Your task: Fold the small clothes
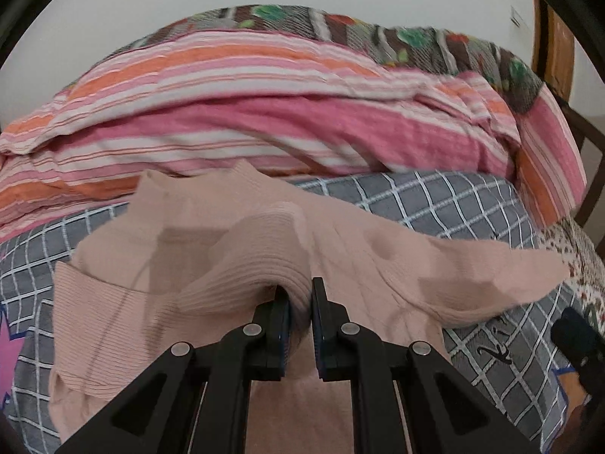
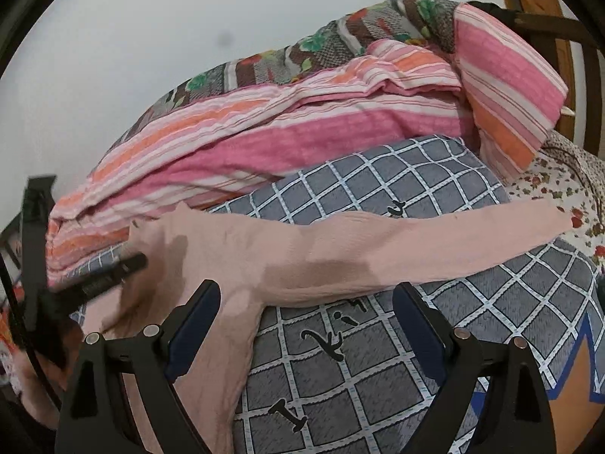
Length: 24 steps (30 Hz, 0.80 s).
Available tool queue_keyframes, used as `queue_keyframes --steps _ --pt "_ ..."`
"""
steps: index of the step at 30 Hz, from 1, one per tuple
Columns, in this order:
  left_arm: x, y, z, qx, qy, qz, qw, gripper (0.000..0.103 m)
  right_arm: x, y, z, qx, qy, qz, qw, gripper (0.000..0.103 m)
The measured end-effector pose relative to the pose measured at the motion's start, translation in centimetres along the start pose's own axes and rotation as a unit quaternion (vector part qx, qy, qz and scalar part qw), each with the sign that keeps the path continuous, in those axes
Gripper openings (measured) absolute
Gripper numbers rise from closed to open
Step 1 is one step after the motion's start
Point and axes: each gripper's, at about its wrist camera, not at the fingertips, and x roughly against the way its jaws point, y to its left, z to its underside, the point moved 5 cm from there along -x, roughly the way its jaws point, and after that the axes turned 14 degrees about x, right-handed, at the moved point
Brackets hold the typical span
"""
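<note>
A pale pink ribbed top (image 1: 340,257) lies spread across a grey checked blanket (image 1: 453,204) on a bed, and the left gripper (image 1: 300,302) has its two fingers drawn close together on a ribbed sleeve cuff (image 1: 257,261) of that garment, the fabric bunched up and pinched between the blue-lined pads so that it arches forward from the jaws over the body of the top. In the left wrist view the garment's neck end points toward a rumpled pink, orange and white striped quilt (image 1: 264,113) heaped behind the blanket, with a darker flowered cover (image 1: 340,22) beyond it against a plain white wall (image 1: 94,19). The other sleeve (image 2: 416,238) stretches out flat to the right across the checked blanket, its end reaching a floral sheet (image 2: 559,185) (seen most plainly from the right wrist camera). The right gripper (image 2: 306,325) hangs above the blanket just beside the top's body and below that long sleeve, its fingers spread wide with nothing between them; only checked cloth printed with small black figures shows in the gap. From the same view the left gripper (image 2: 98,283) appears blurred at the far left, over the pink fabric. A striped pillow (image 2: 506,87) leans at the right end of the quilt, near a wooden bed frame (image 2: 548,15). The pink top's lower part runs down out of sight beneath both grippers.
</note>
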Motion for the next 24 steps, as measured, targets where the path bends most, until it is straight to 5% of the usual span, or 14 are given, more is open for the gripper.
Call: queue_keyframes --steps 5,12,18,24 --pt "-0.5 0.3 0.9 0.013 0.019 0.012 0.9997 0.016 -0.2 0.0 0.0 -0.002 0.001 -0.003 1.000 0.091" --pt "2.2 2.4 0.5 0.020 -0.009 0.029 0.9993 0.061 -0.8 1.0 0.1 0.015 0.008 -0.002 1.000 0.091" --pt "4.6 6.8 0.5 0.036 -0.026 -0.001 0.9990 0.061 -1.4 2.6 0.2 0.036 0.014 -0.006 0.999 0.091" --pt "5.5 13.7 2.0 0.072 -0.023 -0.072 0.9946 0.061 -1.4 4.4 0.1 0.060 0.014 -0.013 0.998 0.089"
